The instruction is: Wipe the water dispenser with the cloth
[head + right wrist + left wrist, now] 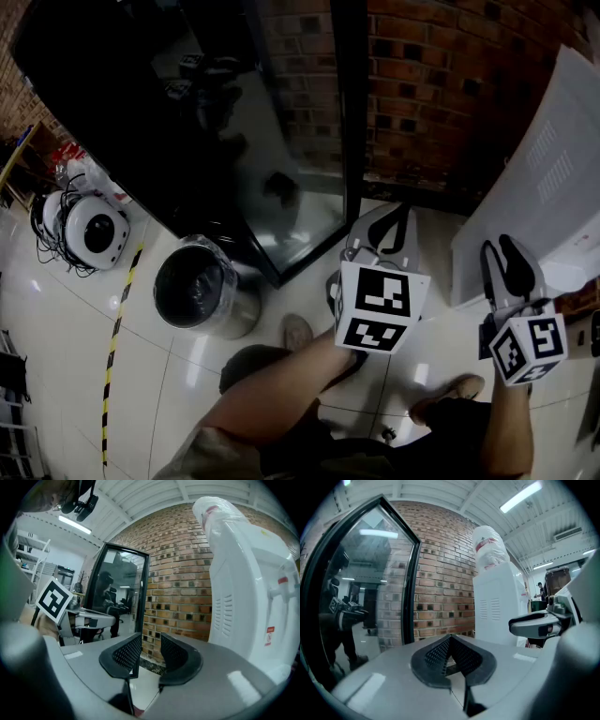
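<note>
The white water dispenser (539, 178) stands at the right against the brick wall, with a plastic-wrapped bottle (487, 545) on top. It also fills the right of the right gripper view (248, 588). No cloth shows in any view. My left gripper (392, 225) hangs in mid-air left of the dispenser, pointing toward the wall; its tips touch with nothing between them (449, 641). My right gripper (502, 255) is close to the dispenser's side, open and empty (151, 644). Each gripper sees the other: the right gripper (539, 625), the left gripper (84, 618).
A black-framed glass door (281, 141) leans at the left of the brick wall (431, 84). A round bin with a black liner (197, 286) stands on the tiled floor near my feet. A white round device (89, 230) and yellow-black floor tape (117, 328) lie further left.
</note>
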Tool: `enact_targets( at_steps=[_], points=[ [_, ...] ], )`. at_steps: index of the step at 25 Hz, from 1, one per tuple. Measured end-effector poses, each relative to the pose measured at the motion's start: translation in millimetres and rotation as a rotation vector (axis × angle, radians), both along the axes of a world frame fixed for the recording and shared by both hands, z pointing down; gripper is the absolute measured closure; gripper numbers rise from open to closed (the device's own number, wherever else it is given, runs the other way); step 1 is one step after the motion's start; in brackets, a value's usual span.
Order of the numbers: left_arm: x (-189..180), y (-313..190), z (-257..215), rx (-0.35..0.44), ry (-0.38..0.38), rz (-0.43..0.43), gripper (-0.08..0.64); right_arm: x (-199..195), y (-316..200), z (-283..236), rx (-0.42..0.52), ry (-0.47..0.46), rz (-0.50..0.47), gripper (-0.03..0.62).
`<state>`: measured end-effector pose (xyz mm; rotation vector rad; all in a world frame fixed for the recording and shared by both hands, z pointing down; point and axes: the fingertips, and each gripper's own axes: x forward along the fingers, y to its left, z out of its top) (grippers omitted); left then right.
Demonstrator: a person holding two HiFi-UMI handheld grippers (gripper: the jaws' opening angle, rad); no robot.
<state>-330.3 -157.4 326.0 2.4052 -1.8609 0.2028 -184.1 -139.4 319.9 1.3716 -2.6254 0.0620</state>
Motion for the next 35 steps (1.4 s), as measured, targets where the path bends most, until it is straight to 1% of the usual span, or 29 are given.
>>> enact_targets(
  at_steps=[4,6,10,15,28,35],
  points=[
    [12.5,-0.8,1.4,0.000,0.012,0.022,0.560,4.9,2.1,6.6,-0.017,0.054,-0.010,0.429],
    [14.4,-1.0,1.3,-0.001,0.012,0.030,0.560,3.9,0.4,9.6,-0.024,0.067,-0.017,0.422],
    [16.0,-1.6,0.3,-0.003,0.011,0.035,0.560,2.7,-3.0,13.5,-0.048,0.070,-0.026,0.416],
    [26.5,-2.8,-0.4,-0.018,0.017,0.056,0.560,10.7,-1.2,9.5,-0.075,0.084,-0.008,0.413],
    [18.5,1.8,6.1,-0.002,-0.005,0.047,0.560,-13.4,1.5,19.8,-0.068,0.067,-0.059,0.411],
    [16.5,1.9,6.1,0.005,-0.004,0.041,0.560,-18.0,-0.8,24.4,-0.067,0.067,-0.075,0.411]
  ],
)
